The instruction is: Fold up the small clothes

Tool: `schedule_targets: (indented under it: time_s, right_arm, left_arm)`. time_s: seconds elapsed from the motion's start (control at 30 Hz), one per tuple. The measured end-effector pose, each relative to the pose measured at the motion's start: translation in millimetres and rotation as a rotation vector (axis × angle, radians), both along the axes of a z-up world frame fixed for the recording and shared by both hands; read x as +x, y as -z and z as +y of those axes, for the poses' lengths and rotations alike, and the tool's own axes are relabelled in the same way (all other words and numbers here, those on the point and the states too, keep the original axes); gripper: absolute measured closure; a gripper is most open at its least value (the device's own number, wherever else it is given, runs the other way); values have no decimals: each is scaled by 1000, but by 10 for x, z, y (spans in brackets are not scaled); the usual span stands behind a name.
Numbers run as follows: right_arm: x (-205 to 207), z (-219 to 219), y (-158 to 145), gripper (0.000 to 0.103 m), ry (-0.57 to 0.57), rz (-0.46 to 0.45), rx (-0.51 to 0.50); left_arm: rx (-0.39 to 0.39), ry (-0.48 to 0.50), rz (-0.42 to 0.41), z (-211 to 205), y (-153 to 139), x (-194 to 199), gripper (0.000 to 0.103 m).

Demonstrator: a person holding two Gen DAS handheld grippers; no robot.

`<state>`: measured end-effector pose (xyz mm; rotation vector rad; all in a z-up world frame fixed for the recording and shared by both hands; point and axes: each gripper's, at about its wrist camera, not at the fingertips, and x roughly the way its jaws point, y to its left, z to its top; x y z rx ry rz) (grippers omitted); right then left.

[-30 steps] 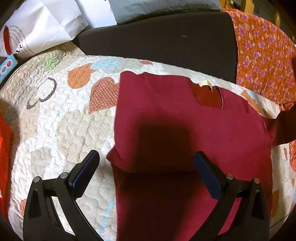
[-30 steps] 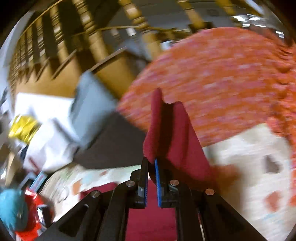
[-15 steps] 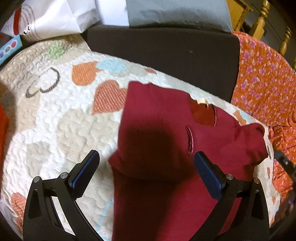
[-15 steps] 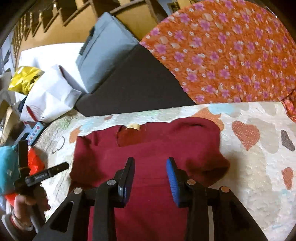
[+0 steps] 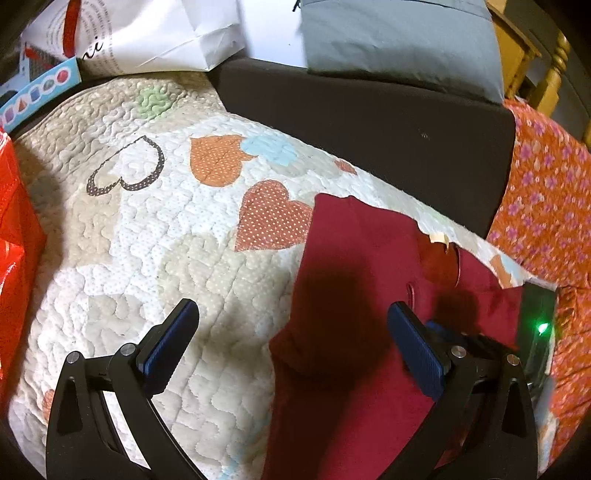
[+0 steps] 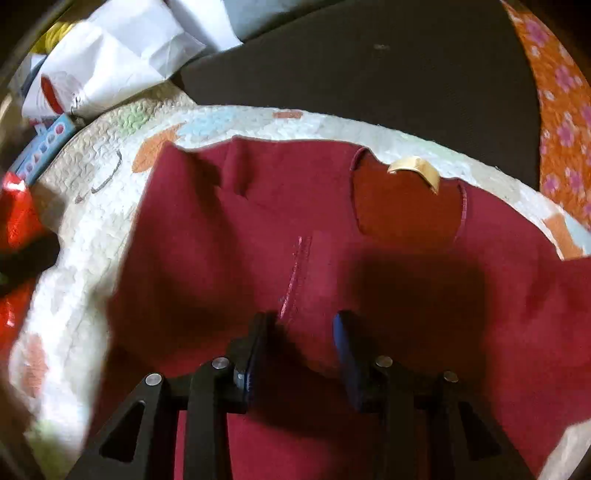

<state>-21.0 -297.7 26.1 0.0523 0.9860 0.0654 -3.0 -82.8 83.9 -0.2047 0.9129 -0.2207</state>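
A dark red small shirt [image 5: 354, 280] lies on a quilted heart-print cover [image 5: 147, 229], both sleeves folded in over its body, neck opening with a tan label [image 6: 413, 168] at the far edge. My left gripper [image 5: 291, 339] is open wide and empty, hovering above the shirt's left edge. My right gripper [image 6: 301, 332] is open and empty, low over the middle of the shirt [image 6: 258, 229], just behind a sleeve hem seam. The right gripper's body shows in the left wrist view [image 5: 480, 350] beside my left finger.
A dark cushion [image 5: 369, 110] backs the quilt. An orange flowered cloth [image 5: 546, 192] lies right. White paper bags [image 5: 155, 33] and a grey pillow [image 5: 399, 33] sit behind. A red bag [image 5: 14, 236] stands at the left.
My right gripper let go of the right sleeve, which now lies folded over the shirt, and dropped low over the shirt. My left gripper drifted left, staying open.
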Motion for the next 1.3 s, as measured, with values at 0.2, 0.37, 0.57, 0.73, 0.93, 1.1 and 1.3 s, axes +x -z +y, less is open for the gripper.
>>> schedule_targets:
  time_s: [0.2, 0.37, 0.57, 0.73, 0.93, 1.1, 1.3]
  right_arm:
    - [-112, 8, -428, 94, -13, -88, 159]
    - [-30, 374, -578, 93, -56, -137, 324]
    - [-5, 329, -270, 81, -49, -2, 509]
    - [-633, -385, -808, 73, 0, -108, 348]
    - [-932, -1362, -835, 73, 251, -77, 68]
    - [-1110, -1713, -177, 72, 322, 97, 106]
    - [-1239, -1608, -382, 73, 280, 33, 97]
  left_arm:
    - [-35, -12, -12, 73, -95, -18, 1]
    - [-69, -84, -51, 287, -215, -14, 1]
    - [-85, -143, -31, 439, -176, 50, 1]
    - [-58, -64, -37, 218, -170, 6, 1]
    - [5, 51, -29, -146, -39, -62, 1]
    - [137, 127, 39, -430, 292, -9, 1]
    - [167, 100, 115, -414, 524, 62, 1]
